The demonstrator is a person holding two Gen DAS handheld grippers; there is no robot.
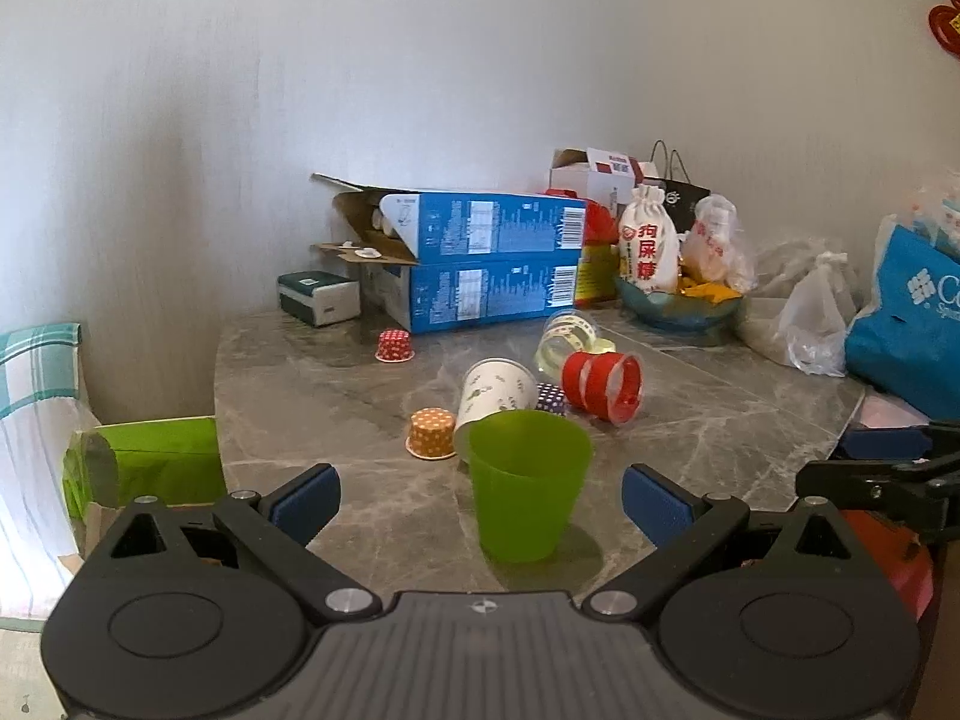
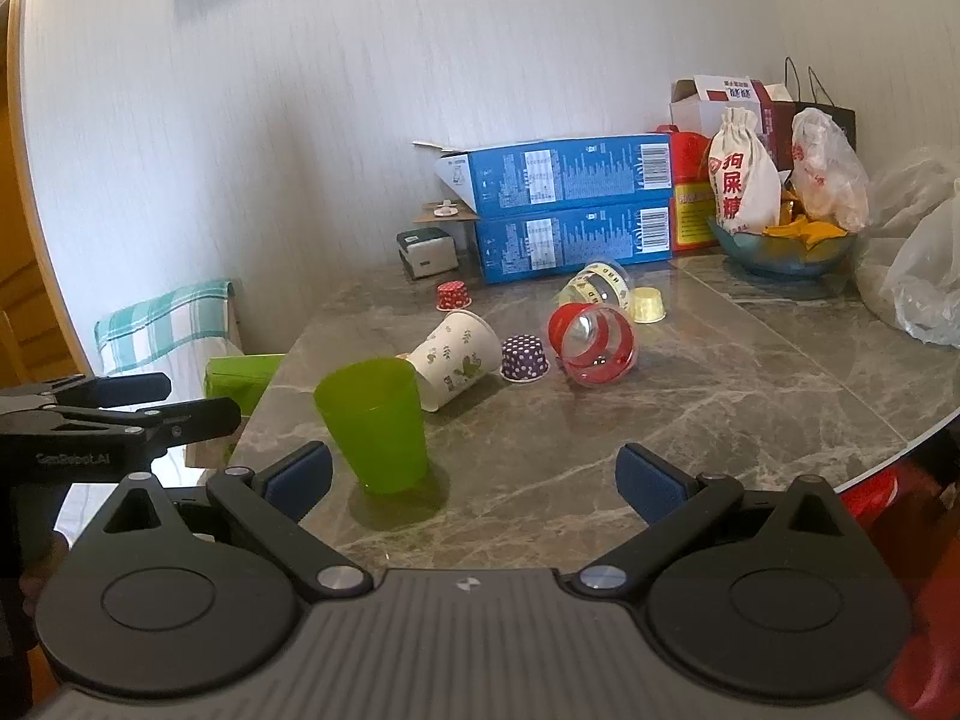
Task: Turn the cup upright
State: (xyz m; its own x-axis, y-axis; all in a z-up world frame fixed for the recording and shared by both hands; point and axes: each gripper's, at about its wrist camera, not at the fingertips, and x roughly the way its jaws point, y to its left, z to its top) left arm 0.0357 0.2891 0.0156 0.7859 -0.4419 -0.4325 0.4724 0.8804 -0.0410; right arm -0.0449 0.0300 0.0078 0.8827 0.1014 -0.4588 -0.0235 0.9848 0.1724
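Green cup (image 1: 527, 483) stands upright on your desk (image 1: 336, 396) at 12 o'clock; both grippers' fingers (image 1: 305, 501) gape wide, empty.

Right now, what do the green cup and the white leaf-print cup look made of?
Green cup: likely plastic, translucent, light glowing through its smooth wall. White leaf-print cup: probably paper, matte and opaque with printed leaves, lying on its side.

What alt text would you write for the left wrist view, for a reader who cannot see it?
A green cup stands upright on a grey marble table, just ahead of the open left gripper. Behind it a white paper cup and a red-banded clear cup lie on their sides among small cupcake liners, with blue boxes at the wall.
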